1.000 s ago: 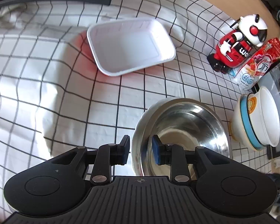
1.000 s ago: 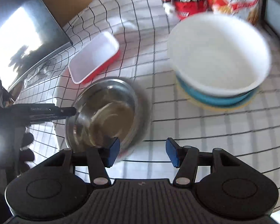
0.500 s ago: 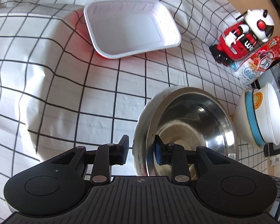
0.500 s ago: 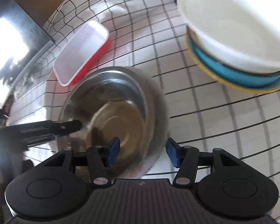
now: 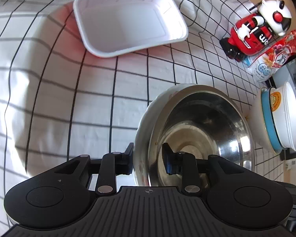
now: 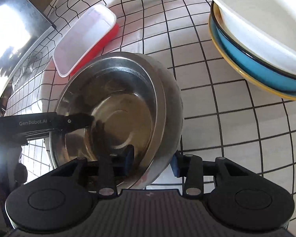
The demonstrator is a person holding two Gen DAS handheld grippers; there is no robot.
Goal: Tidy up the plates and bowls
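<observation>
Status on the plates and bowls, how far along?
Done: white bowl stacked on blue bowl and yellow dish. In hand: steel bowl; right hand-held gripper's jaws have just been closing on its rim, left hand-held gripper's have just been opening astride it. Left: stack the steel bowl, sort the white tray.

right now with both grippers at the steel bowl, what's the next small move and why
Probably lift the left gripper clear of the steel bowl: its jaws have just been opening and stand off the rim between them, while the right gripper has just been closing and seems to pinch the opposite rim, ready to carry it alone.
</observation>
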